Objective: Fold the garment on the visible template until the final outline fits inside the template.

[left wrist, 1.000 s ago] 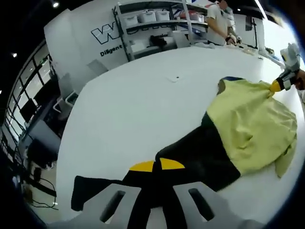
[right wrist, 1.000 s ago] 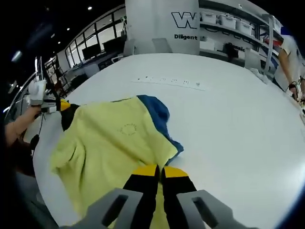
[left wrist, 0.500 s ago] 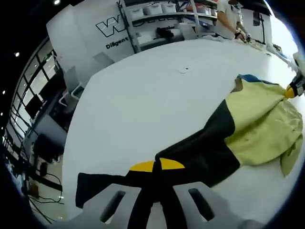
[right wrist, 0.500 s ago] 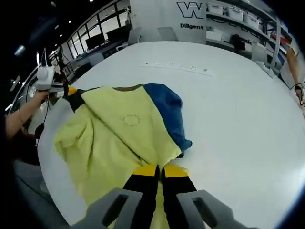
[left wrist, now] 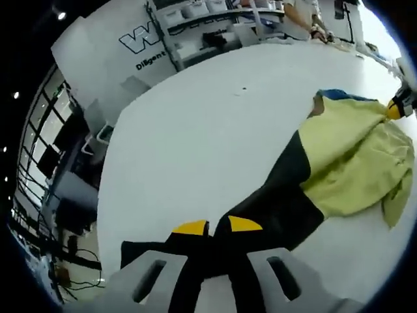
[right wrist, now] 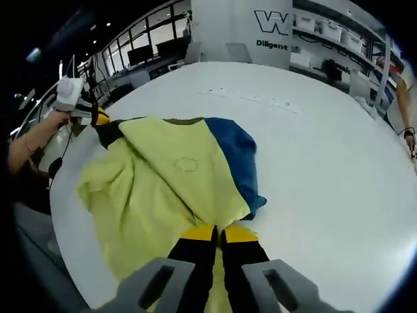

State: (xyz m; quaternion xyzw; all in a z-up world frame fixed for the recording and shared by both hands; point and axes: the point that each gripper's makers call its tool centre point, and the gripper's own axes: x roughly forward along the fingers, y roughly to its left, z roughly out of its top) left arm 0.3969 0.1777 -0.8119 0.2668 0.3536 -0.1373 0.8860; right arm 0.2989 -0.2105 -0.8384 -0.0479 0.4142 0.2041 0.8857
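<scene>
A yellow, black and blue garment (left wrist: 345,156) lies spread on the white table (left wrist: 195,130). Its black part (left wrist: 287,195) runs down to my left gripper (left wrist: 218,226), which is shut on that black cloth. At the far right edge of the left gripper view, my right gripper (left wrist: 396,107) pinches the yellow cloth. In the right gripper view the yellow panel (right wrist: 169,176) and blue panel (right wrist: 234,156) lie ahead of my right gripper (right wrist: 218,233), shut on the yellow hem. A hand holds my left gripper (right wrist: 96,117) at the far left corner of the garment.
A row of small dark marks (right wrist: 251,98) lies on the table beyond the garment. Shelves with boxes (left wrist: 195,13) and a wall with lettering stand past the table's far edge. A person (left wrist: 306,10) stands at the back. The near table edge (right wrist: 65,241) curves close to the garment.
Both grippers keep their hold. The garment has been drawn out longer between them, and the blue panel now lies flatter and shows more in the right gripper view.
</scene>
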